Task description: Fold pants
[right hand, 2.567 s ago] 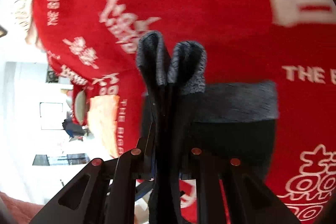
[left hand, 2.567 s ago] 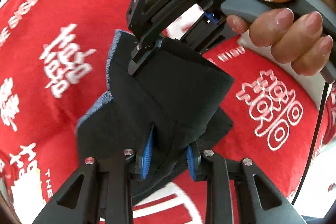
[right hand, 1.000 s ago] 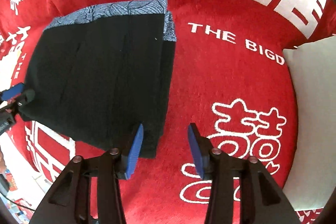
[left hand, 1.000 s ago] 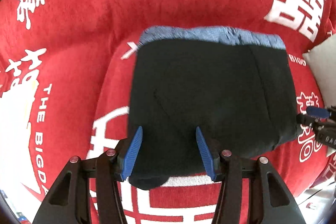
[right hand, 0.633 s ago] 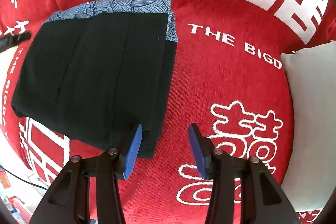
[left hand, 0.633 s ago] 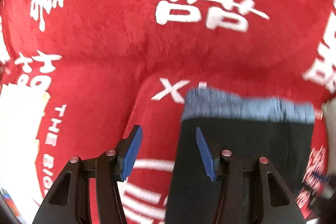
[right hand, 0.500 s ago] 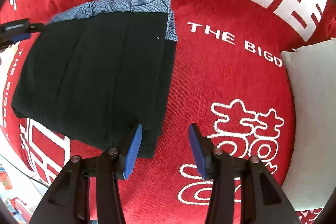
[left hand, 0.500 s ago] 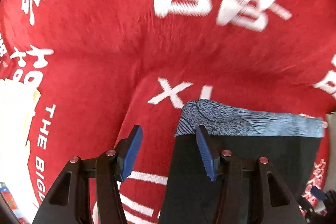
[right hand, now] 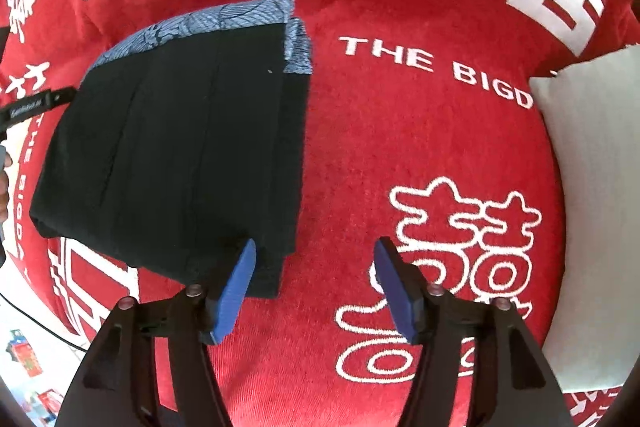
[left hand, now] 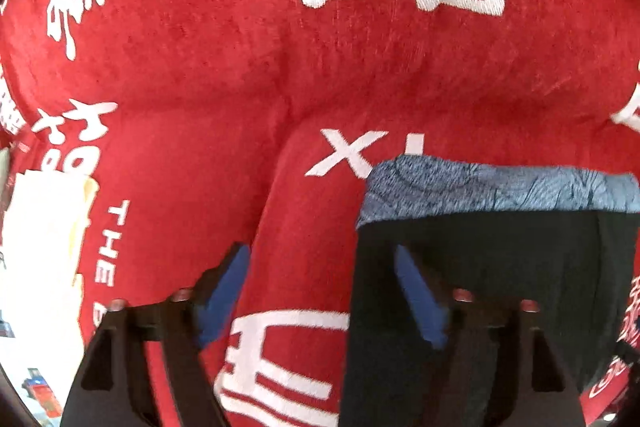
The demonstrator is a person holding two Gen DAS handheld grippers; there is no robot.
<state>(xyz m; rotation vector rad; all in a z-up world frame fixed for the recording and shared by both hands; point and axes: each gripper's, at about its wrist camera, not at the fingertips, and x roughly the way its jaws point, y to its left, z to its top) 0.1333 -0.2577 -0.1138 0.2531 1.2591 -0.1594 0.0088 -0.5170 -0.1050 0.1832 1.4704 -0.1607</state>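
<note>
Both claws are opening with nothing clamped: the folded pants [right hand: 176, 155] lie flat on the red cover [right hand: 400, 147], left of the right claw [right hand: 312, 279] and right of the left claw [left hand: 320, 287].

Left wrist view: pants [left hand: 500, 267] cut off by right/bottom edges, partly hidden behind right finger; fingers [left hand: 416, 299] motion-blurred. Right wrist view: white pillow [right hand: 600, 211] right of fingers cut off by edge.
</note>
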